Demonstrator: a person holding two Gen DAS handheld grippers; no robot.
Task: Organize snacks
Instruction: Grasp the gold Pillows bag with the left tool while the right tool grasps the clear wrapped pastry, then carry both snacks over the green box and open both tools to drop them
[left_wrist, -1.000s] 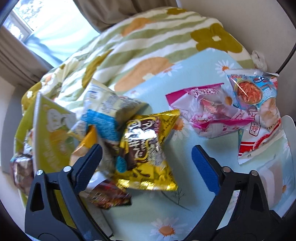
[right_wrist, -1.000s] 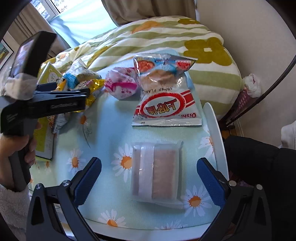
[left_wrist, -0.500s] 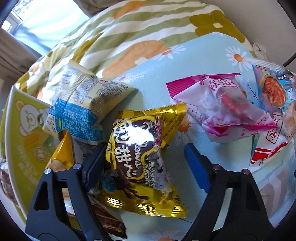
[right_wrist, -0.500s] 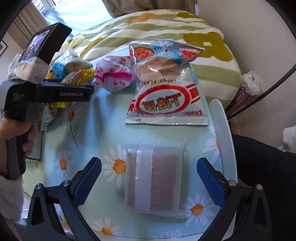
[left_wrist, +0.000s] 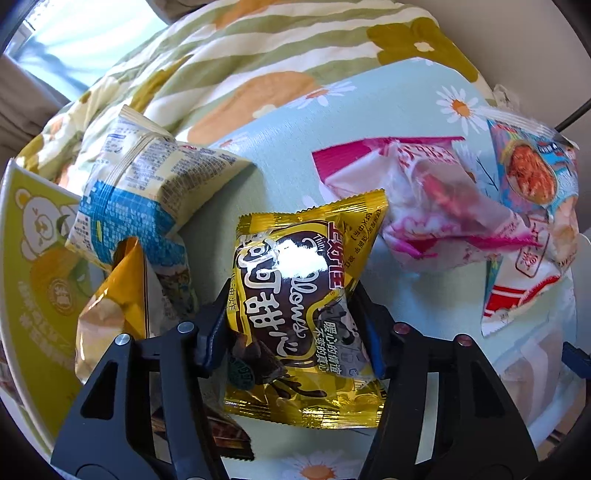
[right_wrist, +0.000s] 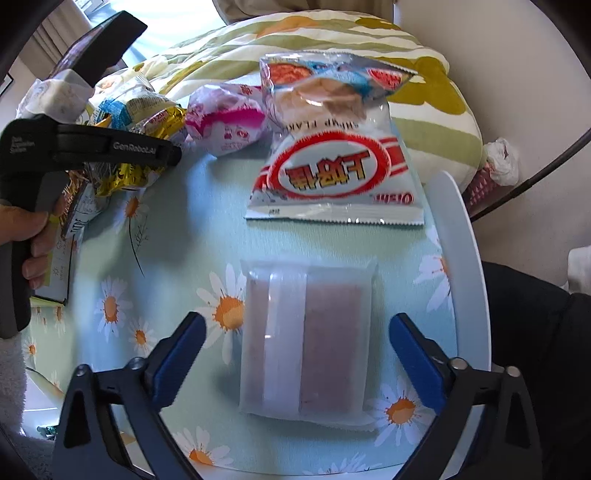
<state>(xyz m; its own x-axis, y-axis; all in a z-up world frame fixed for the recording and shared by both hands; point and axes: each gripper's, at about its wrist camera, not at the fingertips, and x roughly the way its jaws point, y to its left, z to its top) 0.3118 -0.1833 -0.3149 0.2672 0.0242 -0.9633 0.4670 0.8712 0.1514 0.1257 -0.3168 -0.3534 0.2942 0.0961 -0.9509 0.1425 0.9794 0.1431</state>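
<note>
A gold and brown snack bag (left_wrist: 295, 266) lies on the daisy-print tablecloth (left_wrist: 280, 147). My left gripper (left_wrist: 291, 299) points steeply down at it, its jaws closing, and both pads press into the bag's sides. In the right wrist view a translucent white packet (right_wrist: 325, 332) with a brownish bar inside lies flat on the cloth. My right gripper (right_wrist: 298, 325) hangs over it with a blue finger on each side. Its jaws are closing, with clear gaps left between the pads and the packet.
A pink and white packet (left_wrist: 424, 206) and a red and white shrimp-flakes bag (right_wrist: 332, 166) lie behind. A cream and blue bag (left_wrist: 140, 177), an orange-gold bag (left_wrist: 110, 295) and a green bear box (left_wrist: 33, 258) crowd the left. The table's white rim (right_wrist: 465, 240) curves at right, with bedding (left_wrist: 221, 55) beyond.
Both grippers have dropped toward the table. The left jaws went from wide open to squeezing the gold bag. The right jaws have narrowed a little around the translucent packet.
</note>
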